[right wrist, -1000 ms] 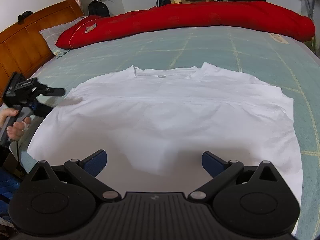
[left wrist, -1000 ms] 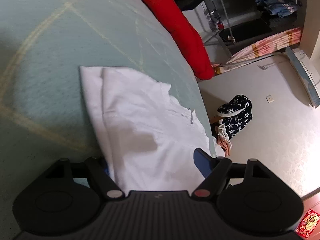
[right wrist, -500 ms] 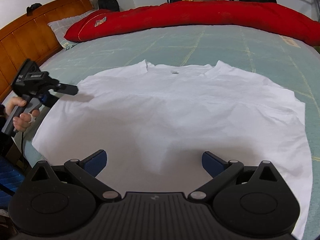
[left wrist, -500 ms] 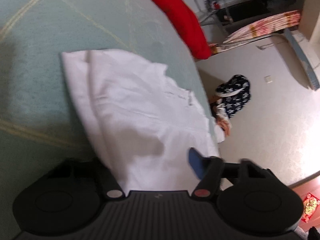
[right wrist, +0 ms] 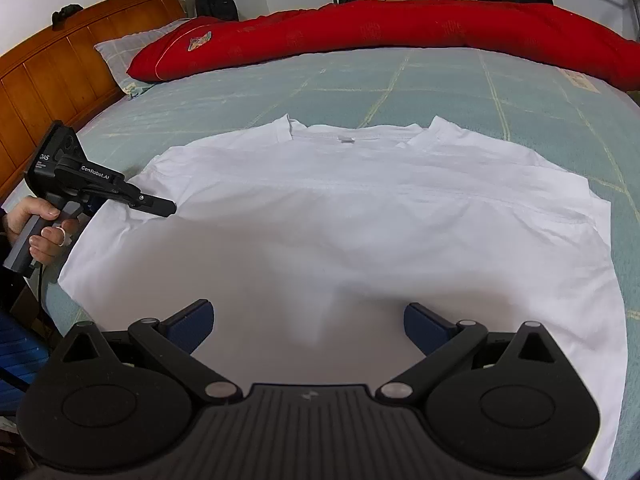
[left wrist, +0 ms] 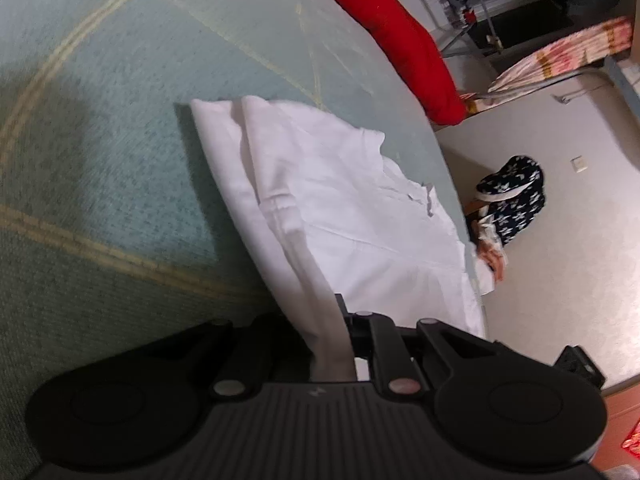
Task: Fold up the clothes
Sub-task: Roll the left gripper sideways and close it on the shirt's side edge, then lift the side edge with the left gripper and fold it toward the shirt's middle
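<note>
1. A white T-shirt [right wrist: 360, 216] lies spread flat on a pale green bedspread [right wrist: 400, 80] crossed by thin yellow lines. In the right wrist view it fills the middle of the frame, with its collar toward the top and its hem toward the bottom.
2. The left gripper [left wrist: 340, 320] sits at the bottom centre of the left wrist view. Its jaws are closing and stand nearly together, with a raised fold of the T-shirt's edge [left wrist: 316, 300] between them; the cloth rises from the bedspread straight into the gap.
3. In the right wrist view the same left gripper [right wrist: 160, 204] appears at the left edge, its tip on the shirt's sleeve area, and a person's hand [right wrist: 36, 228] grips its handle.
4. The right gripper [right wrist: 308, 320] is at the bottom of its own view with its two blue-padded fingers [right wrist: 192, 320] spread wide apart. Nothing is between them; they hang over the lower part of the shirt, and whether they touch the cloth I cannot tell.
5. A long red quilt [right wrist: 400, 36] runs along the far side of the bed, across the top of the right wrist view, and a wooden headboard [right wrist: 60, 80] stands at the upper left.
6. In the left wrist view, at the right of the frame beyond the bed's edge, a dark slipper with white stars [left wrist: 516, 196] lies on the pale floor [left wrist: 560, 280].
</note>
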The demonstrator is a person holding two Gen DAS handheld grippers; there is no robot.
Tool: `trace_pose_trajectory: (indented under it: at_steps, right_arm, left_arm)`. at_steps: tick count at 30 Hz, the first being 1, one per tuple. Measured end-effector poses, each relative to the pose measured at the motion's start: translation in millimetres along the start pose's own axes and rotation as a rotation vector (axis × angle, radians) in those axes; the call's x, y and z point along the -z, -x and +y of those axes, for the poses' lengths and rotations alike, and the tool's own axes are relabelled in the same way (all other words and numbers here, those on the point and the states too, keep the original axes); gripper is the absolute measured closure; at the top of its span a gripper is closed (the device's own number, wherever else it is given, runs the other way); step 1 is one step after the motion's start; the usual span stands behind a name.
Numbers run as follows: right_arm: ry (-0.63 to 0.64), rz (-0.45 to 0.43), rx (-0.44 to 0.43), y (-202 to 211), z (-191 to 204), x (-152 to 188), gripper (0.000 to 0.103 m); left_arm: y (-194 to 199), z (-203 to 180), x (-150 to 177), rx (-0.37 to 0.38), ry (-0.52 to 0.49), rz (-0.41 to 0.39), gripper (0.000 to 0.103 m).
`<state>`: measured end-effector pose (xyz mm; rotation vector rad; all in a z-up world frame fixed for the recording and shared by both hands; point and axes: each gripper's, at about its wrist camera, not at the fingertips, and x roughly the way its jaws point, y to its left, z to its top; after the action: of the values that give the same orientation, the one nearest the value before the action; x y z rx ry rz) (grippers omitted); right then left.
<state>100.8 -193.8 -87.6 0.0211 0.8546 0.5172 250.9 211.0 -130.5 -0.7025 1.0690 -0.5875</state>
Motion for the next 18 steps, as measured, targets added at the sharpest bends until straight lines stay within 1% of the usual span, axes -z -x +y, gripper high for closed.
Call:
trace_pose_trajectory:
  at_steps: [3,4,6,8,11,13,18]
  right_arm:
    - [0.004,-0.011,-0.004,2.4,0.4,-0.4,0.000]
    - [0.006,-0.014,-0.005,3.3,0.3,-0.7,0.000]
    - [0.003,-0.021,-0.010,5.4,-0.3,-1.1,0.000]
    - [-0.004,-0.035,-0.039,6.8,-0.5,-2.0,0.000]
    - [-0.021,-0.054,-0.098,5.4,1.4,-6.0,0.000]
    - [-0.041,-0.064,-0.165,1.7,4.0,-10.4,0.000]
    - [-0.101,-0.070,-0.296,-20.9,15.9,-26.9,0.000]
  left_arm:
    - [2.5,-13.4,1.5,-0.059,-0.032,-0.006,0.092]
    - [3.9,-17.5,2.1,-0.074,-0.040,-0.007,0.095]
    - [6.7,-24.6,2.5,-0.094,-0.049,-0.010,0.096]
    - [8.8,-30.0,2.1,-0.115,-0.056,-0.011,0.096]
    - [15.8,-31.5,4.5,-0.147,-0.070,-0.011,0.097]
    - [18.7,-35.0,4.8,-0.164,-0.076,-0.012,0.097]
    - [21.1,-46.2,2.9,-0.188,-0.085,-0.016,0.097]
